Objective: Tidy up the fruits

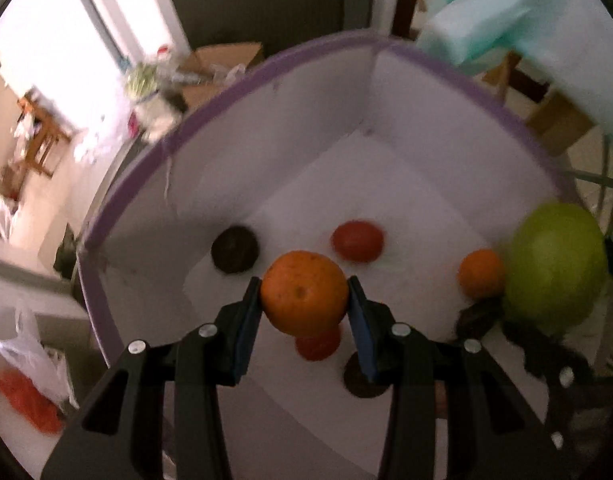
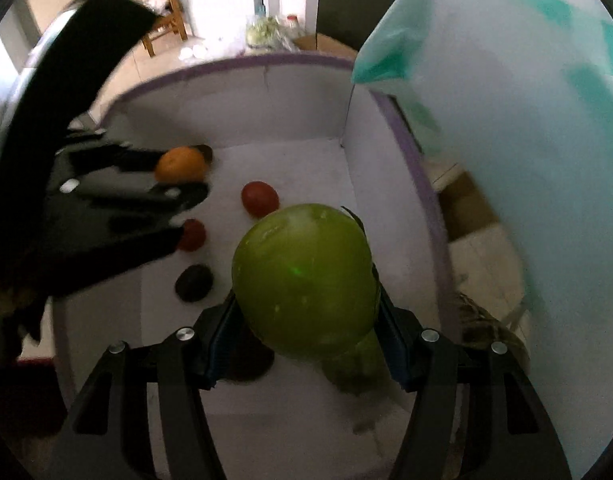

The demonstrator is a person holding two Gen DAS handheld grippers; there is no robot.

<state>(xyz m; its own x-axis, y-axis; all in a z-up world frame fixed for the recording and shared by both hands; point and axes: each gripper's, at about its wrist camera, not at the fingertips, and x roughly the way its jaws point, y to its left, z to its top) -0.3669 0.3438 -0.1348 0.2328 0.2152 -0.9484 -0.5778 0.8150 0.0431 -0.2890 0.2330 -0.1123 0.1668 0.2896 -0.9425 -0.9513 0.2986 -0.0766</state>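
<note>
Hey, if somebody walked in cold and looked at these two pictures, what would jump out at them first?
Probably the big green fruit clamped in the right gripper, filling the middle of its view. Next, the orange pinched in the left gripper. Both hang over a white box with a purple rim where two red tomatoes and some dark fruits lie.

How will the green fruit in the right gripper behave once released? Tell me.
The green fruit is round and smooth, so it will probably roll on the white box floor. It bulges well past the right gripper, so it is likely fairly heavy. It could bump the small orange beside it.
</note>
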